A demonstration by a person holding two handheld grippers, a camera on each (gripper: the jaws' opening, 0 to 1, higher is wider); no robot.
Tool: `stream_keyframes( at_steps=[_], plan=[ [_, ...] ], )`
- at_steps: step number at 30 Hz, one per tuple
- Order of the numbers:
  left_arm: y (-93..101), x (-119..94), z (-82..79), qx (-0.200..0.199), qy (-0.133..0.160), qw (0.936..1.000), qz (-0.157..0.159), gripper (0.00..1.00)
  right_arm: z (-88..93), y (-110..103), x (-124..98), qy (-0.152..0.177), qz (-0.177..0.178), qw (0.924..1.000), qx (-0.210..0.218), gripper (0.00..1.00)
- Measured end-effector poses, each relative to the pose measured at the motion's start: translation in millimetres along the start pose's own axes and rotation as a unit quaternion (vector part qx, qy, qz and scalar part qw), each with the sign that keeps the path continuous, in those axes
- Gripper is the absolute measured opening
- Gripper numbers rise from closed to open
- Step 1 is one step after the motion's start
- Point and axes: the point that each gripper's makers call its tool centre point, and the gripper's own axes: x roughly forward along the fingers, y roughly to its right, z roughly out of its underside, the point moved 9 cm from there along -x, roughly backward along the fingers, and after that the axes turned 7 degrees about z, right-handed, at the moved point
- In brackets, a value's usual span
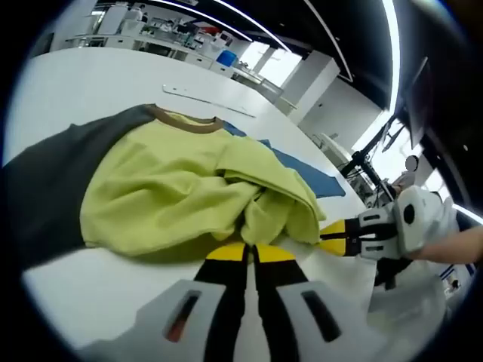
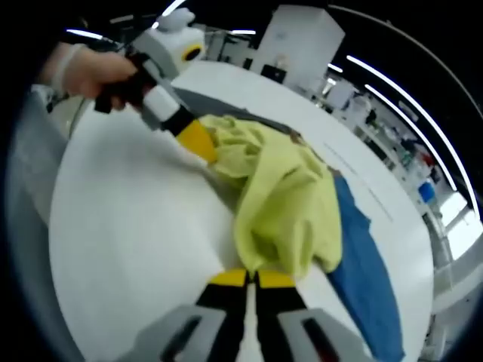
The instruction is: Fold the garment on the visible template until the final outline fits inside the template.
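Fabric is the main danger at this moment. The garment (image 1: 181, 188), a yellow-green shirt with dark sleeves and a brown collar, lies bunched on the white table (image 1: 83, 83), partly over the blue template (image 1: 313, 177). The left tool (image 1: 250, 255) has its jaws pressed together on the near yellow edge, and in the right gripper view the right tool (image 2: 250, 277) is also closed on a hanging fold of the same cloth. Both hold the same crumpled region, so if the two pull apart or lift unevenly, the loose layers may slide and make a crooked fold. I judge also that the dark sleeve (image 1: 53, 177), which lies far from the template, could remain outside the outline if it is not brought in.
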Motion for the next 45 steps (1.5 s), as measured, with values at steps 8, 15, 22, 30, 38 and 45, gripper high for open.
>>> stream_keyframes(
  at_steps=[8, 15, 22, 30, 38, 45],
  plan=[
    [-2.3, -31.7, 5.1, 0.012, -0.002, 0.9999, -0.007, 0.0, 6.4, 0.1, -23.5, -0.004, -0.003, 1.0, -0.002, 0.0],
    [-8.9, -68.3, 15.0, 0.022, -0.012, 0.9995, -0.019, 0.0, 22.1, 2.6, -45.5, -0.012, 0.003, 0.9999, 0.002, 0.0],
    [-23.3, -102.5, 29.7, 0.012, -0.033, 0.9987, -0.037, 0.0, 37.0, 1.9, -65.4, -0.021, 0.01, 0.9995, 0.02, 0.0],
    [-23.1, -132.7, 46.9, 0.002, -0.042, 0.9978, -0.051, 0.0, 56.1, -1.2, -87.6, -0.032, 0.012, 0.9988, 0.034, 0.0],
    [-22.1, -163.7, 68.2, -0.01, -0.062, 0.9961, -0.062, 0.0, 73.7, -7.5, -101.1, -0.049, 0.0, 0.9976, 0.05, 0.0],
    [-20.5, -178.2, 85.0, -0.035, -0.084, 0.9939, -0.062, 0.0, 78.5, -20.3, -107.9, -0.058, -0.025, 0.9964, 0.056, 0.0]
  ],
)
